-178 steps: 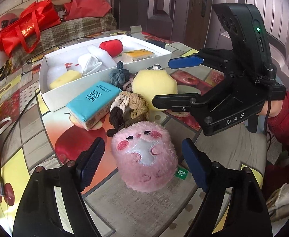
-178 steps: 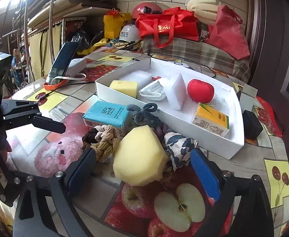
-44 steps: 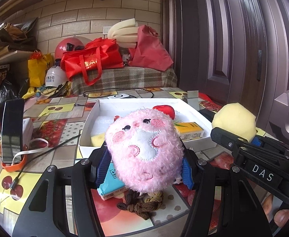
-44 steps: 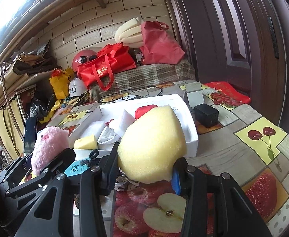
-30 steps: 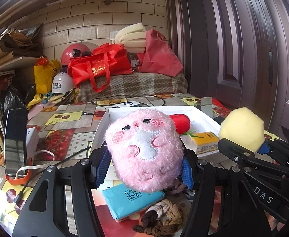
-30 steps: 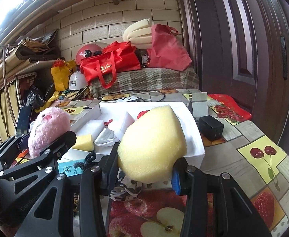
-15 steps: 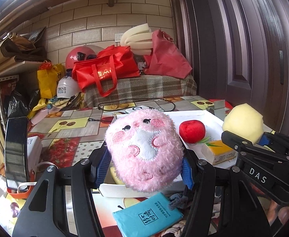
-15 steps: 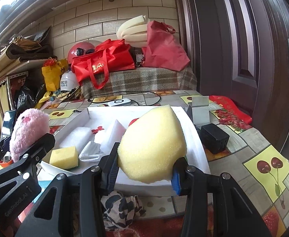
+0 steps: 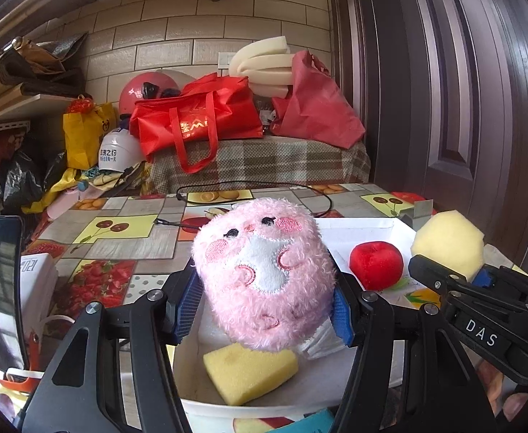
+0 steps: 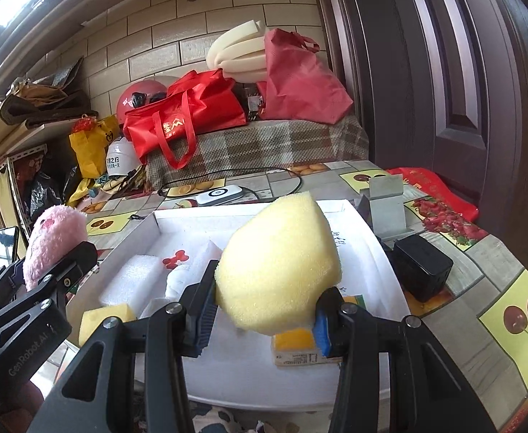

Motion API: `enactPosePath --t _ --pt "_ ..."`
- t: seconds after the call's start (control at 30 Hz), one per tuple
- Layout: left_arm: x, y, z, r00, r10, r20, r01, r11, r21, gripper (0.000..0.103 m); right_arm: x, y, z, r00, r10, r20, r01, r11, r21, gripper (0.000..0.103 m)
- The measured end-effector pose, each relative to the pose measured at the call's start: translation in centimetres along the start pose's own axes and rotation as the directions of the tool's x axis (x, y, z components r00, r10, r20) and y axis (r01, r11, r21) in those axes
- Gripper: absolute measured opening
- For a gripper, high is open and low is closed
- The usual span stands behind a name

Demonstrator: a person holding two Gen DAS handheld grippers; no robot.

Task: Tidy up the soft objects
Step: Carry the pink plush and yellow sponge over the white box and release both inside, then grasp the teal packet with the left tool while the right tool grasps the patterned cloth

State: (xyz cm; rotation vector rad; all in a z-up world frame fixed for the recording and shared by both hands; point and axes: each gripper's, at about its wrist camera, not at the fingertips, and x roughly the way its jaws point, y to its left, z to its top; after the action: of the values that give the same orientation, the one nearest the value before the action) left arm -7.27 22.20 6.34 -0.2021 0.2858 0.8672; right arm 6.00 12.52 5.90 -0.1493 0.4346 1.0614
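Note:
My left gripper [image 9: 264,306] is shut on a pink plush toy [image 9: 264,274] and holds it in the air over the near left part of the white box [image 9: 365,225]. My right gripper [image 10: 264,317] is shut on a yellow sponge ball [image 10: 278,267] and holds it above the middle of the same box [image 10: 383,252]. In the box lie a yellow sponge wedge [image 9: 249,371], a red plush apple [image 9: 375,265], a white foam block [image 10: 130,285] and a yellow packet [image 10: 296,346]. The pink toy also shows in the right wrist view [image 10: 53,241].
A black charger block [image 10: 421,267] and a grey stand [image 10: 386,213] sit right of the box. A phone [image 9: 0,288] stands at the left on a white box. A black cable [image 9: 249,195] and white power bank [image 10: 220,195] lie behind. Bags and helmets are piled at the back.
Both grippers have moved forward with their objects, from above the table's front to over the white box. The teal packet and knotted ropes have dropped out of view below.

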Motion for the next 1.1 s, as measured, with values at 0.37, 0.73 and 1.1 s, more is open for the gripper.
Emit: enactPosePath --t 0.37,0.73,1.1 --pt "3.7 2.1 0.3 0.988 0.039 -0.15 -0.057 0.991 -0.123 0.102 2.3 -0.3 0.3 0.996 0.008 -0.084 -0.004 0.999 0.04 0.085" --pt "1.9 2.1 0.4 0.996 0.058 -0.071 -0.067 0.989 -0.13 0.102 1.3 -0.2 0.5 1.0 -0.015 -0.028 0.016 0.999 0.032 0.089" --pt "-0.3 2.2 -0.1 0.996 0.07 -0.049 -0.075 0.991 -0.11 0.103 -0.8 0.5 0.1 0.997 -0.063 0.046 0.063 0.998 -0.01 0.097"
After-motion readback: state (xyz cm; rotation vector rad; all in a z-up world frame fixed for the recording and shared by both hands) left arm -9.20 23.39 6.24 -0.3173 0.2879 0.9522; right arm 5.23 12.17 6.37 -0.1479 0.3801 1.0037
